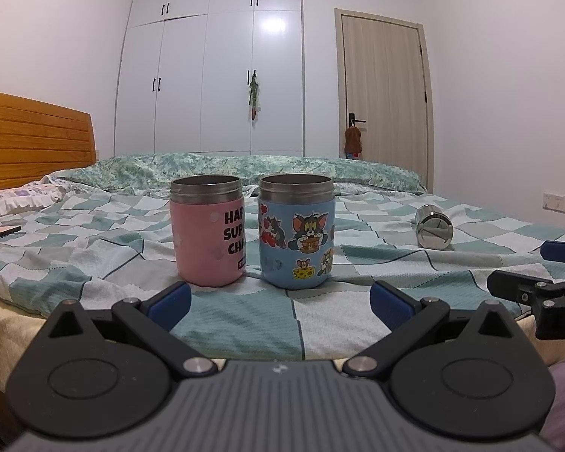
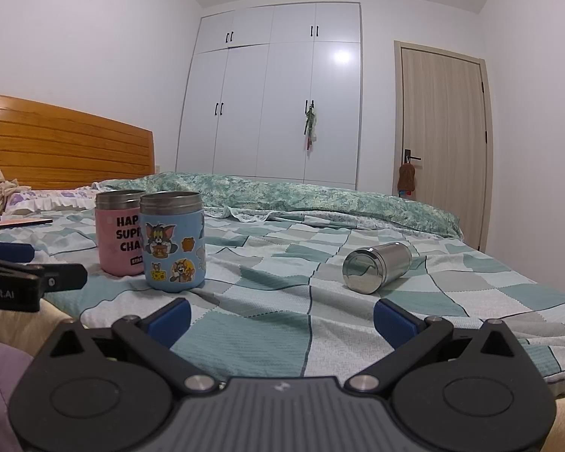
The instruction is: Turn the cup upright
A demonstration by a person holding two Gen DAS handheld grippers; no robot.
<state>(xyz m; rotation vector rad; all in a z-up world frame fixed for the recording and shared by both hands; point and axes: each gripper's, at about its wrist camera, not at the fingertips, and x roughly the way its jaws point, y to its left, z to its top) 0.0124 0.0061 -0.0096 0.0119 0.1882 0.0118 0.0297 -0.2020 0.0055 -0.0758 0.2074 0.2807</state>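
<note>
A bare steel cup (image 2: 376, 265) lies on its side on the checked bedspread, its shiny base facing me; it also shows in the left wrist view (image 1: 434, 226) at the right. A pink cup (image 1: 207, 230) and a blue cartoon cup (image 1: 297, 230) stand upright side by side, mouths up; both show in the right wrist view, pink (image 2: 117, 233) and blue (image 2: 172, 241). My left gripper (image 1: 280, 303) is open and empty, just short of the two upright cups. My right gripper (image 2: 281, 320) is open and empty, short and left of the lying cup.
The bed (image 2: 282, 301) has a folded green quilt (image 2: 301, 196) along its far side and a wooden headboard (image 2: 56, 143) at the left. A flat phone-like object (image 2: 19, 222) lies near the pillow. A wardrobe and a door stand behind.
</note>
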